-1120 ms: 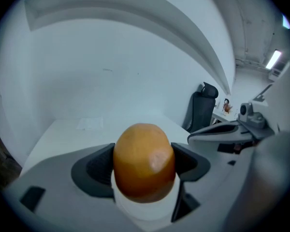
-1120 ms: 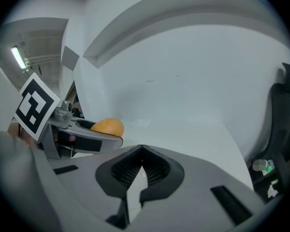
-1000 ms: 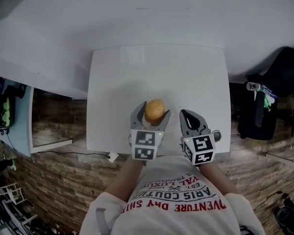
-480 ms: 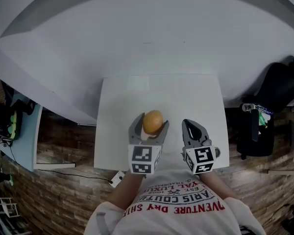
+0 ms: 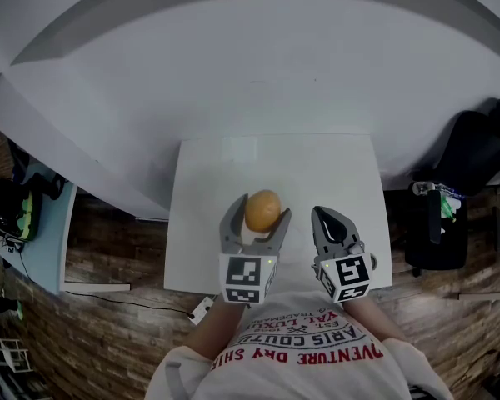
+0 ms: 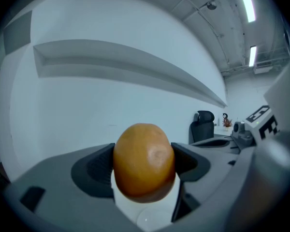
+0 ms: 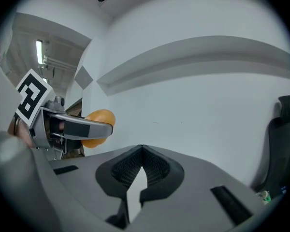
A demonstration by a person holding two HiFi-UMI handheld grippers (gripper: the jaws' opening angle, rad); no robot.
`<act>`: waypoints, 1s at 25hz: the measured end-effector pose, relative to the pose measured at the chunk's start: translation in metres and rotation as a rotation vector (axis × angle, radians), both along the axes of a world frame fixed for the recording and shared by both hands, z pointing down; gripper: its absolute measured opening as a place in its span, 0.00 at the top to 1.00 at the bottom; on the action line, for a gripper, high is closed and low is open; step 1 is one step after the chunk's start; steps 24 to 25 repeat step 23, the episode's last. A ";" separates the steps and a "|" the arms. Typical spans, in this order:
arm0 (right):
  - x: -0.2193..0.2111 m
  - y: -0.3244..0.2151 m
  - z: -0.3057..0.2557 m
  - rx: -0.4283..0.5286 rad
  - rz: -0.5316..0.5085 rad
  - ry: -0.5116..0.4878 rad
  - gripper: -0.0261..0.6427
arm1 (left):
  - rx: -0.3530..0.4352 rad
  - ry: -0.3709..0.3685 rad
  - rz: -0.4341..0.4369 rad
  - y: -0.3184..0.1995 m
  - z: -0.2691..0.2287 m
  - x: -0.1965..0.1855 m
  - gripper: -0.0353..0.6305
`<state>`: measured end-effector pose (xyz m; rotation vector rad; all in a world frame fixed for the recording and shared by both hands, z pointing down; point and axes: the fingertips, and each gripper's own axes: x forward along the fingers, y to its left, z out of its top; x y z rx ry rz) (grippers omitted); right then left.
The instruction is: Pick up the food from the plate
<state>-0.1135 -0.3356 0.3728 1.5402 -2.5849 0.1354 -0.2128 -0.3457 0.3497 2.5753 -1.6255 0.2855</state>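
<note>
So, head view first: the food, a rounded orange-brown lump, is pinched between the jaws of the left gripper and is held over the near half of the white table. Whether it's lifted clear of the tabletop can't be told from above, and no plate can be made out anywhere on the table. The right gripper is held just beside the left one and pointed the same way, away from the body. Both are kept low and close in front of the chest.

Left gripper view: the food is seen clamped at its sides by the two dark pads, with the jaws spread only as far as the food is wide. A pale wall is seen behind it rather than the tabletop, so the gripper is judged to be held roughly level and the food raised off the surface.

Right gripper view: the jaws are pressed together at the tips with nothing between them. The left gripper and the food are caught off to the left.

Judged from all that, the pick-up itself looks done, or nearly. At most the food is left to be carried wherever it's meant to go
</note>
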 end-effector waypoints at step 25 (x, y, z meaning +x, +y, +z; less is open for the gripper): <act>0.007 -0.005 0.013 -0.025 0.028 0.007 0.94 | 0.023 0.000 0.041 0.001 -0.002 0.010 0.40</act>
